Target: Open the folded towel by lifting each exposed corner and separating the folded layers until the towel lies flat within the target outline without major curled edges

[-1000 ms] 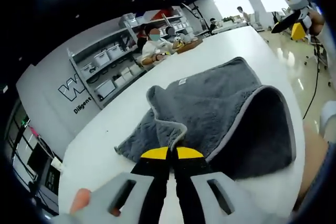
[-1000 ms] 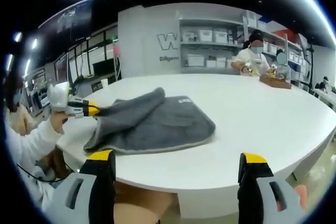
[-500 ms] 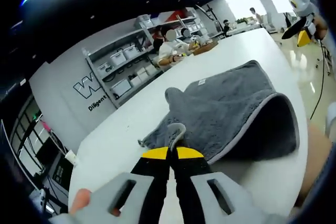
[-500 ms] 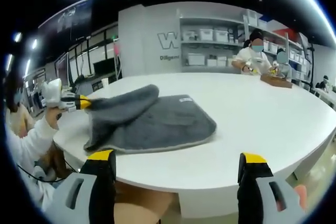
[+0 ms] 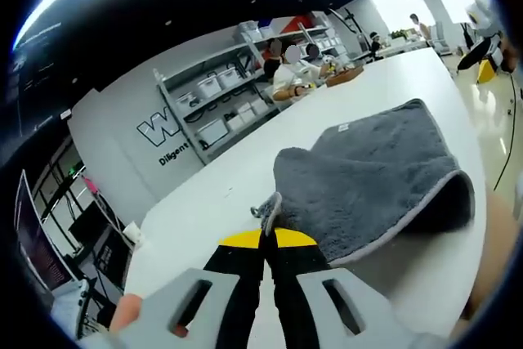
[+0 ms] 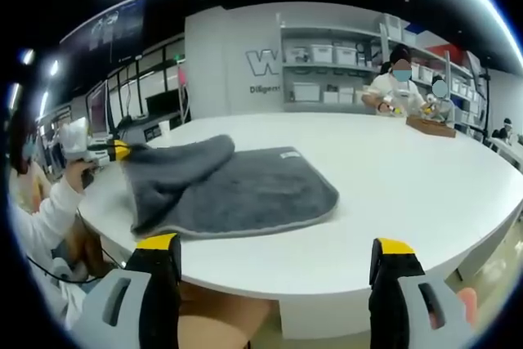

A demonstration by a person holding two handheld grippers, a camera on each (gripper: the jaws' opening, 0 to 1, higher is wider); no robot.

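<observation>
A grey towel (image 5: pixel 376 177) with a pale hem lies on the white table (image 5: pixel 221 202), its top layer pulled back into a raised fold. My left gripper (image 5: pixel 267 239) is shut on the towel's corner (image 5: pixel 268 206), holding it above the table. From the right gripper view the towel (image 6: pixel 237 190) spreads over the table's left half, and the left gripper (image 6: pixel 106 151) holds its lifted corner at the far left, in a person's hand. My right gripper (image 6: pixel 274 263) stands open below the table's near edge, nothing between its fingers, well apart from the towel.
Shelves with white boxes (image 6: pixel 327 71) line the back wall. Two people sit at the table's far end (image 6: pixel 392 87) beside a wooden tray (image 6: pixel 427 126). The table's curved near edge (image 6: pixel 327 284) lies in front of my right gripper. A sleeve (image 6: pixel 41 222) shows at the left.
My left gripper has drawn the towel's corner further left and away from the pile, so the raised fold has stretched out and flattened. My right gripper has stayed still.
</observation>
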